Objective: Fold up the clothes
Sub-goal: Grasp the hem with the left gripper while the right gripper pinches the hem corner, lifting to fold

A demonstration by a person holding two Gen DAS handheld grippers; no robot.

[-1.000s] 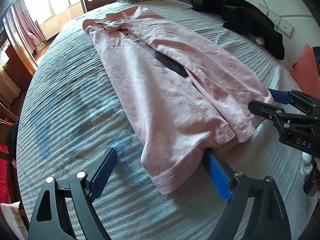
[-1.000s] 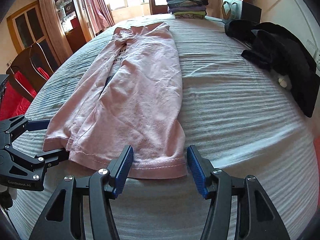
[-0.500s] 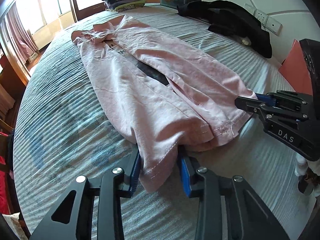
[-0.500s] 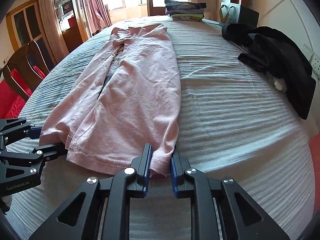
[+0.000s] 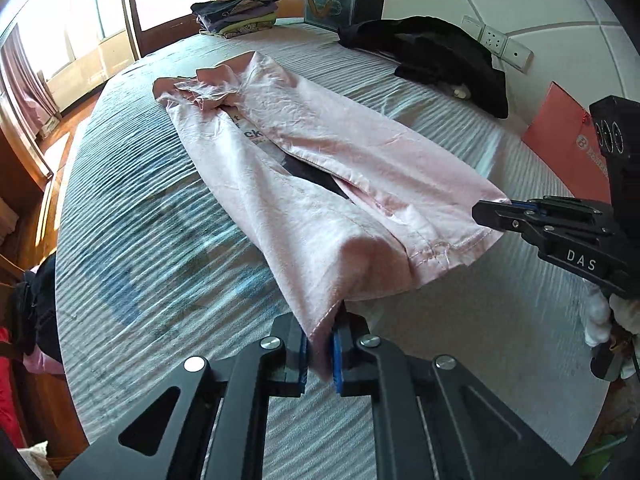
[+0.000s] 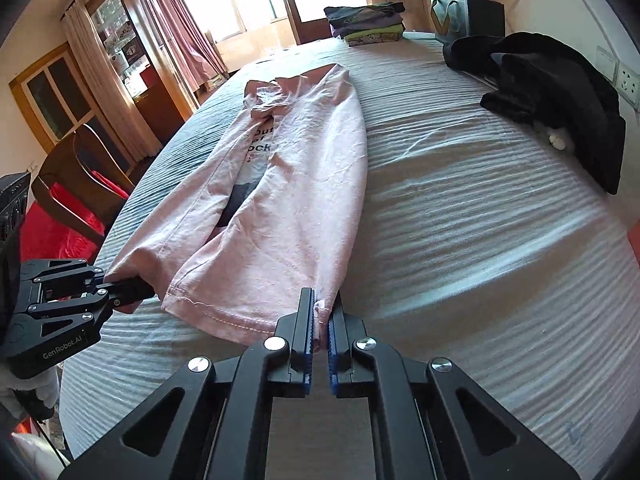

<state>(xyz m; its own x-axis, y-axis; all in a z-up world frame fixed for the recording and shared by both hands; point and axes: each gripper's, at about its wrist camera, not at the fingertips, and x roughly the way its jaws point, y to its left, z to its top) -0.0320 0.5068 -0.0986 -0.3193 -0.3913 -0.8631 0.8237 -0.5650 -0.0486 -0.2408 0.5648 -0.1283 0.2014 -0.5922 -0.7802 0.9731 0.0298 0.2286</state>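
Cloth fills both my views: a pink shirt [image 5: 312, 184] lies lengthwise on the striped bedspread [image 5: 132, 240], its two sides folded in toward the middle so that dark printed lettering shows in the gap between them. My left gripper [image 5: 320, 354] has its jaws pressed onto the near left corner of the hem, the fabric bunched and raised between the blue pads [image 5: 337, 354]. My right gripper [image 6: 319, 346] pinches the right corner of the hem, jaws nearly together with a thin fold of pink between them. A black garment [image 6: 560, 96] lies well apart on the right side of the bed, and a stack of folded clothes [image 6: 366, 24] sits at the far end beside a gift bag [image 6: 450, 16].
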